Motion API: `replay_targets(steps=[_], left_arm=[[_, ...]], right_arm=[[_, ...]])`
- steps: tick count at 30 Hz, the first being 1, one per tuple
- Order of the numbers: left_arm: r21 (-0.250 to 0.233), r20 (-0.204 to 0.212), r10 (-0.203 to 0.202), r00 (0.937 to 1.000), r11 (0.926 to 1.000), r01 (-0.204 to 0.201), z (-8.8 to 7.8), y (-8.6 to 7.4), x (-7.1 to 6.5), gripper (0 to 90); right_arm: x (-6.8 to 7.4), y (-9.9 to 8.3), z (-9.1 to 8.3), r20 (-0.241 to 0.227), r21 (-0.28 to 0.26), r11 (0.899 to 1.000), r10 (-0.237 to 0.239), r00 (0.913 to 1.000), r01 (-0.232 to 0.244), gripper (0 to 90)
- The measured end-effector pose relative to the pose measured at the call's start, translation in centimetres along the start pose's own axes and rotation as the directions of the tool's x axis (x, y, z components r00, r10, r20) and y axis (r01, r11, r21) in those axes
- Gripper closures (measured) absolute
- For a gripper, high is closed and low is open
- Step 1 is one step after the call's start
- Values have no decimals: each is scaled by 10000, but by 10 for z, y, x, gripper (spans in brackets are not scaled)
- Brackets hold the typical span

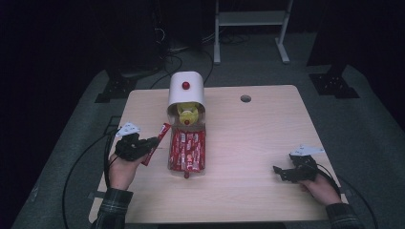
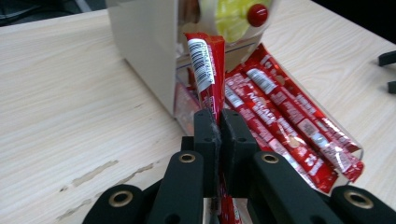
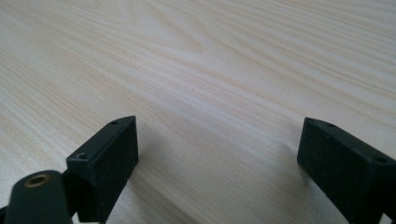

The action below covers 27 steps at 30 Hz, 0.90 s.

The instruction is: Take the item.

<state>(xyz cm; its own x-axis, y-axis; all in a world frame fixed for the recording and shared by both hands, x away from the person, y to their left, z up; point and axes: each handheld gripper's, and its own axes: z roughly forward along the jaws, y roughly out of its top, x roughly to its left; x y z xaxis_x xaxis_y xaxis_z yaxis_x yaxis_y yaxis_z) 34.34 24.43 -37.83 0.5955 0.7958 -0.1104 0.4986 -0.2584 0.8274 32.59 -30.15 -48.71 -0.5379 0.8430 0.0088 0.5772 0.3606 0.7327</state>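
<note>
A white dispenser (image 1: 186,88) with a red knob stands at the back middle of the wooden table (image 1: 248,143); a clear tray (image 1: 187,151) in front of it holds several red snack sticks (image 2: 280,126). My left gripper (image 1: 154,143) (image 2: 219,122) is shut on one red snack stick (image 1: 160,138) (image 2: 205,65), held slanting just left of the tray, its far end near the dispenser's mouth. My right gripper (image 1: 279,171) (image 3: 219,154) rests low at the table's right front, jaws wide apart over bare wood, nothing between them.
A yellow packet (image 1: 187,113) sits inside the dispenser's opening. A round cable hole (image 1: 245,98) lies in the table's back right. A white frame (image 1: 250,28) stands on the floor behind. Cables trail off the left edge.
</note>
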Motion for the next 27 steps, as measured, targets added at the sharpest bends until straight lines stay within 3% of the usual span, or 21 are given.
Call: replay_targets(steps=[11,27], left_arm=[[170,-295,-397,9988,9990,402,0,-9,18,859],[739,-637,-621,9960,9950,668,15,-21,30,859]], right_arm=[[0,0,0,-2,4,10000,-4,10000,4,114],[0,0,0,-3,5,10000,-2,10000,2,113]])
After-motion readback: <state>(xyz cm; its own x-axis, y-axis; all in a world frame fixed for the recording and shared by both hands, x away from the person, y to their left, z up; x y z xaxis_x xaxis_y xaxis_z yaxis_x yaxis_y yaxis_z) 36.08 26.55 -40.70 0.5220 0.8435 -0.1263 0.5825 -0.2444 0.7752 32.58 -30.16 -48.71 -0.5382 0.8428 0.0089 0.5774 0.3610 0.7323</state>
